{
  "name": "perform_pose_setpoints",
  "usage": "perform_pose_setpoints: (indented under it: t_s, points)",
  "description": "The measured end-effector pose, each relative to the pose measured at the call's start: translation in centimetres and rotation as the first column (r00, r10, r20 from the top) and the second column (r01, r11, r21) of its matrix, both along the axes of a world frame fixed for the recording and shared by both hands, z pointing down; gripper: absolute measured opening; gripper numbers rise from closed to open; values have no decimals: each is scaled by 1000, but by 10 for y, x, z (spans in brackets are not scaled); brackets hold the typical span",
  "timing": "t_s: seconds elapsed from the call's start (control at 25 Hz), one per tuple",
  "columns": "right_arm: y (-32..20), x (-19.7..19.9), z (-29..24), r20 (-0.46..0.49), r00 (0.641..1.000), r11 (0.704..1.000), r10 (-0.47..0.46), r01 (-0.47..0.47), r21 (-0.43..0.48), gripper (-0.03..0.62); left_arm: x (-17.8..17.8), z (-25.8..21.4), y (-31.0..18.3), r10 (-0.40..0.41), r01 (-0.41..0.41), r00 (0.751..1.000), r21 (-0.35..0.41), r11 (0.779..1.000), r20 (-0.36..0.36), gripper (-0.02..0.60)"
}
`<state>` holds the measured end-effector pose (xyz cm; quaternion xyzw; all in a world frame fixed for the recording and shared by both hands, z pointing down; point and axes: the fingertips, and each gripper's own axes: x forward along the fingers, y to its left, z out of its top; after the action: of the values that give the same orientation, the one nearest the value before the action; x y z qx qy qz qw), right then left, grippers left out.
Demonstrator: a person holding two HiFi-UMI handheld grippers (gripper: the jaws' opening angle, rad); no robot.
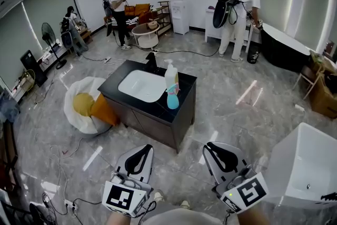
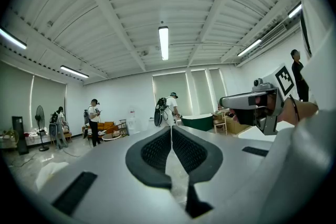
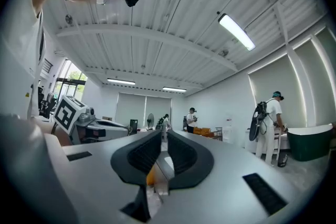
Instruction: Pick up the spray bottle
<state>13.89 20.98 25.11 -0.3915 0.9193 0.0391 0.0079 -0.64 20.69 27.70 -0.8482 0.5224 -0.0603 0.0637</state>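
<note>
The spray bottle (image 1: 171,87), white with a light-blue base and a white trigger head, stands upright on the black vanity counter (image 1: 181,105), just right of the white sink basin (image 1: 141,86). Both grippers are held low at the bottom of the head view, well short of the vanity. My left gripper (image 1: 142,149) is shut with nothing between its dark pads (image 2: 157,150). My right gripper (image 1: 217,148) is likewise shut and empty. Each gripper view looks level across the room, and neither shows the bottle. The right gripper (image 2: 256,105) appears in the left gripper view.
An egg-shaped white and yellow cushion (image 1: 84,105) lies left of the vanity. A white tub (image 1: 308,166) stands at the lower right and a black bathtub (image 1: 284,47) at the back right. Cables (image 1: 58,163) trail over the floor. Three people stand at the back.
</note>
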Motion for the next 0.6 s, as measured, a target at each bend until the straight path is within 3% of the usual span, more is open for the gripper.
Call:
perform_pose_setpoints:
  t_s: [0.04, 0.08, 0.12, 0.6]
  points:
    - [-1, 2, -1, 10, 1000, 1000, 8, -8, 2, 102, 1, 0, 0, -1, 1, 1000, 1, 1000, 1, 26]
    - [-2, 4, -2, 19, 1000, 1000, 13, -14, 4, 216, 1, -1, 0, -2, 2, 1000, 2, 1000, 2, 26]
    - [-2, 6, -3, 27, 999, 1000, 18, -18, 6, 250, 1, -1, 0, -4, 4, 1000, 5, 1000, 3, 26]
    - [-13, 2, -6, 44, 999, 1000, 9, -10, 10, 263, -10, -5, -5, -32, 31, 999, 12, 999, 28, 26]
